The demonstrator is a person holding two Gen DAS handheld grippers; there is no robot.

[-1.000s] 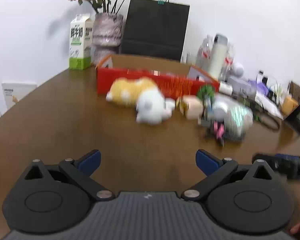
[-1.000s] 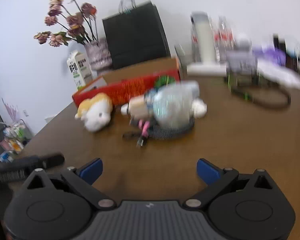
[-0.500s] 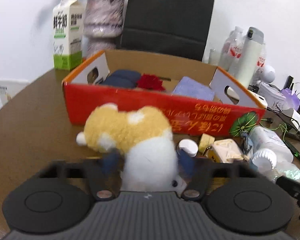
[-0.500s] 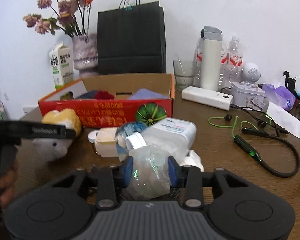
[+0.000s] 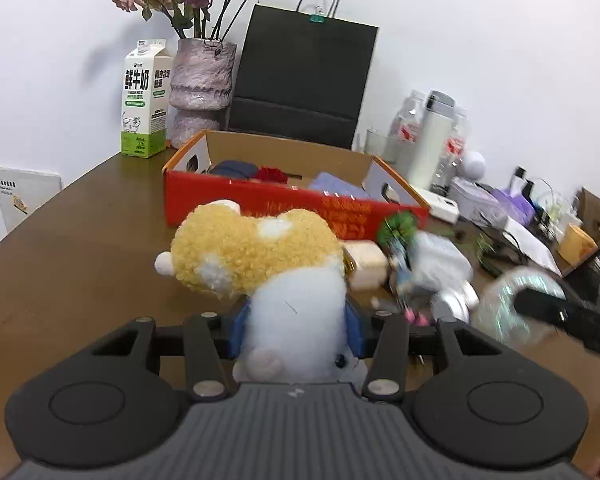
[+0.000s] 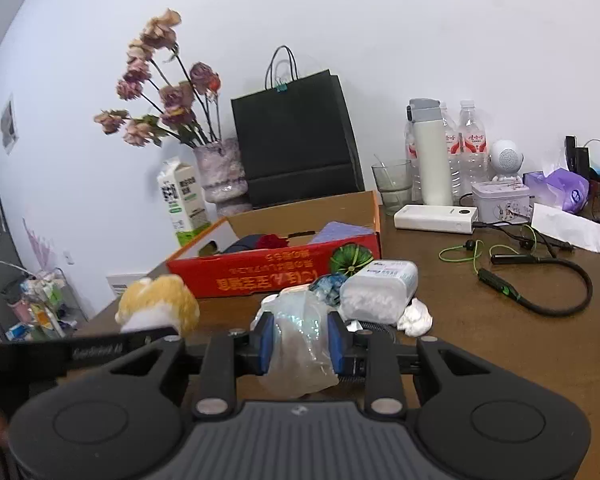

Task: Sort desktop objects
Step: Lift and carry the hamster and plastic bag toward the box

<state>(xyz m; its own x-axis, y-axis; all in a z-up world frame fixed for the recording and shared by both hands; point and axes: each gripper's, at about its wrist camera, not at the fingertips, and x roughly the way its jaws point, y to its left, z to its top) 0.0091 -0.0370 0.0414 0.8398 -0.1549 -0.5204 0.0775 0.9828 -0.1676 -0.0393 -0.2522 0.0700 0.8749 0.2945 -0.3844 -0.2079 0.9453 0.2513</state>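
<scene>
My left gripper [image 5: 296, 326] is shut on a yellow and white plush toy [image 5: 260, 256], held above the brown table; the toy also shows in the right wrist view [image 6: 160, 304]. My right gripper [image 6: 300, 346] is shut on a crumpled clear plastic bag [image 6: 300, 344], lifted off the table; the bag is a blur in the left wrist view [image 5: 516, 300]. A red cardboard box [image 5: 300, 204] holding cloth items stands behind, also in the right wrist view [image 6: 268, 268]. A clear plastic container [image 6: 380, 290], a cream block [image 5: 366, 262] and a crumpled tissue [image 6: 414, 318] lie in front of the box.
Milk carton [image 5: 144, 100], flower vase [image 5: 202, 92] and black paper bag [image 5: 304, 80] stand behind the box. To the right are a white flask [image 6: 430, 152], bottles, a glass [image 6: 394, 186], a power bank [image 6: 436, 218], a tin [image 6: 500, 202] and a neckband cable [image 6: 540, 280].
Both grippers went from open to shut: the left closed on the plush toy, the right on the plastic bag. Both have since lifted their objects off the table.
</scene>
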